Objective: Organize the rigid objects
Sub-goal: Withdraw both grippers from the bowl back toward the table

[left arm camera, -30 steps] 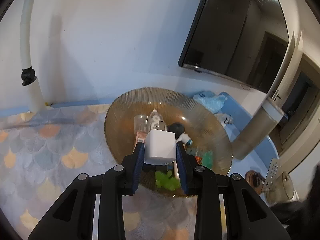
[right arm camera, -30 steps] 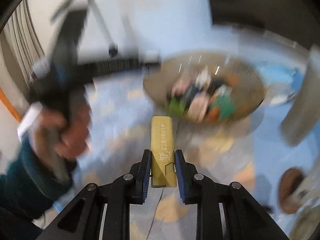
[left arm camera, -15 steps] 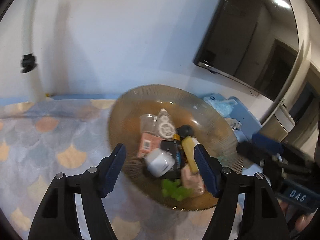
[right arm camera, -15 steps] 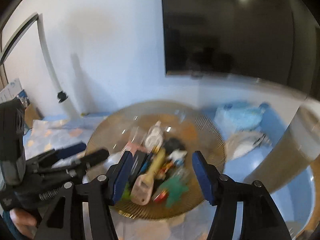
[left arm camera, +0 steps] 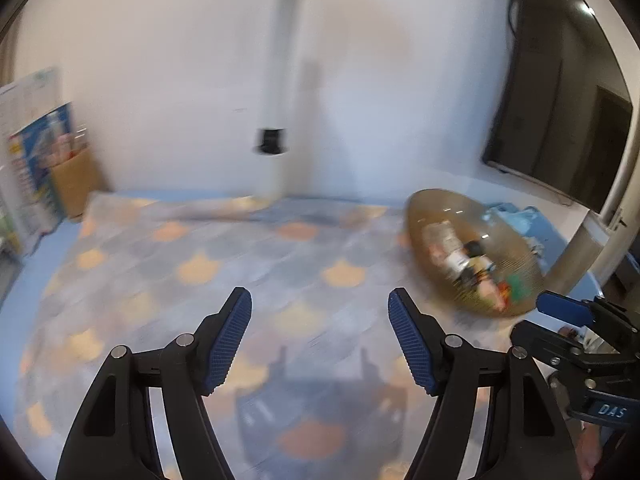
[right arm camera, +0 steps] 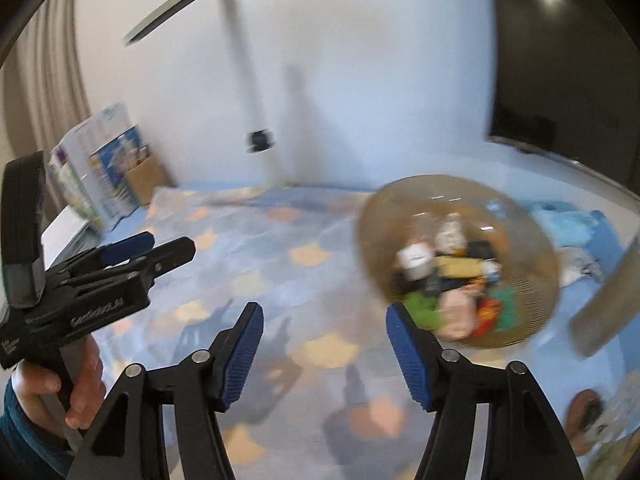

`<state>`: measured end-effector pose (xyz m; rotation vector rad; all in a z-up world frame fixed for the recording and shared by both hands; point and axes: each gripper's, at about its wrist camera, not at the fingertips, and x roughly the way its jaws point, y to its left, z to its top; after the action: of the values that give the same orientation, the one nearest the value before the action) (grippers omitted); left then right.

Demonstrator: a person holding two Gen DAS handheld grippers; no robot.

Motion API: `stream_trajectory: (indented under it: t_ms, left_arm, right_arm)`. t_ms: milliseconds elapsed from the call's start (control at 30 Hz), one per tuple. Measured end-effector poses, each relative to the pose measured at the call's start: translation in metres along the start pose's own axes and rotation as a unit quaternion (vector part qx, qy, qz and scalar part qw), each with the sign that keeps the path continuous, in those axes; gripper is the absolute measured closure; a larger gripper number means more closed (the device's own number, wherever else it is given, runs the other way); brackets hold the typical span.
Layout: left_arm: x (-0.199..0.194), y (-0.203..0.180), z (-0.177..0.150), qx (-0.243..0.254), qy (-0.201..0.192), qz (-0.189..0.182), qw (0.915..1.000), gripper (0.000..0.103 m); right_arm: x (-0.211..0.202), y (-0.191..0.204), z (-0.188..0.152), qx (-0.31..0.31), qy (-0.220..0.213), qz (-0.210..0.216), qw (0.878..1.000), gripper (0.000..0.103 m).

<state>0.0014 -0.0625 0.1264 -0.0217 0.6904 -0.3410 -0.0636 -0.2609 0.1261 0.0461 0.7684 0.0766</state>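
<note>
A ribbed amber glass bowl (left arm camera: pixel 430 204) stands on the patterned cloth, at the right of both views. Several small items lie in it, among them a white charger cube (right arm camera: pixel 416 258) and a gold bar (right arm camera: pixel 460 266). My left gripper (left arm camera: pixel 320 336) is open and empty over the bare cloth, left of the bowl. My right gripper (right arm camera: pixel 324 344) has its jaws opening with nothing between them, just in front of and left of the bowl (right arm camera: pixel 374 216). Each gripper also shows in the other's view: the right gripper (left arm camera: pixel 548 322) and the left gripper (right arm camera: pixel 168 244), held by a hand (right arm camera: pixel 80 384).
A blue cloth with orange scale shapes (left arm camera: pixel 200 268) covers the table. A white post with a black clamp (left arm camera: pixel 272 140) rises at the back wall. A cardboard box with papers (left arm camera: pixel 60 168) stands back left, and a dark screen (left arm camera: pixel 560 120) hangs at the right. A grey cylinder (right arm camera: pixel 608 300) stands beside the bowl.
Both grippers let go: the white cube and the gold bar now lie in the bowl. Both jaws opened wide and both hands swung left, away from the bowl.
</note>
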Motion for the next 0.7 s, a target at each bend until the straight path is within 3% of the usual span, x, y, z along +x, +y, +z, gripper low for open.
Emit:
stream_trajectory:
  t_ms: [200, 300, 533, 633, 700]
  left_arm:
    - [-0.003, 0.037, -0.049, 0.012, 0.005, 0.051, 0.9986, 0.033]
    - [0.008, 0.055, -0.069, 0.000, 0.016, 0.046, 0.9988, 0.031]
    - [0.028, 0.083, -0.085, -0.054, 0.028, 0.046, 0.9971, 0.031]
    - [0.026, 0.079, -0.086, -0.045, 0.023, 0.047, 0.9976, 0.030]
    - [0.025, 0.072, -0.088, -0.032, 0.020, 0.054, 0.9979, 0.023]
  right_arm:
    - [0.041, 0.055, -0.035, -0.058, -0.005, -0.045, 0.997, 0.038]
    - [0.064, 0.069, -0.053, -0.092, 0.003, -0.048, 0.995, 0.038]
    - [0.104, 0.070, -0.075, -0.091, 0.046, -0.042, 0.994, 0.036]
    - [0.103, 0.065, -0.073, -0.077, 0.039, -0.039, 0.996, 0.027]
    - [0.102, 0.057, -0.073, -0.055, 0.037, -0.034, 0.997, 0.024]
